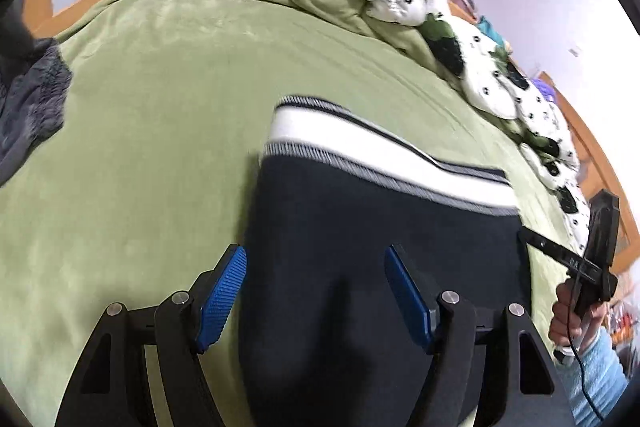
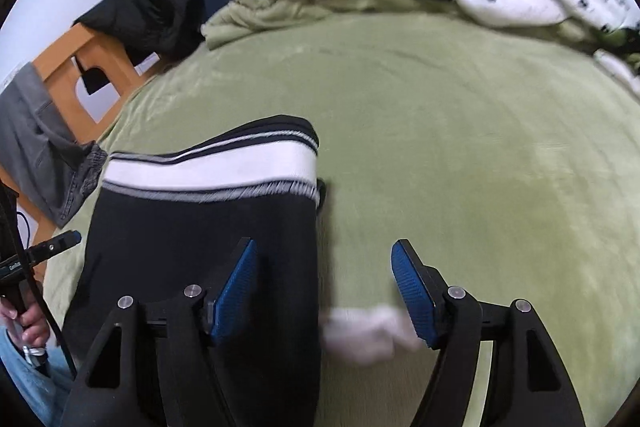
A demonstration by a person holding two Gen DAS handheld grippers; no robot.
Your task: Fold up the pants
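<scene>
The dark pants with the white striped waistband lie flat on the green bed, looking already folded lengthwise into one narrow stack, so I'd guess the crosswise fold is what's left. Both the left gripper and right gripper hover over them with jaws spread, pinching nothing. There's a blurry white bit by the pants' edge, can't tell what.

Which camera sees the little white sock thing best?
The right wrist view. The white sock-like bundle lies there on the green blanket, beside the dark pants and between the open right claw's blue pads, though blurred. The left wrist view does not show it at all.
</scene>
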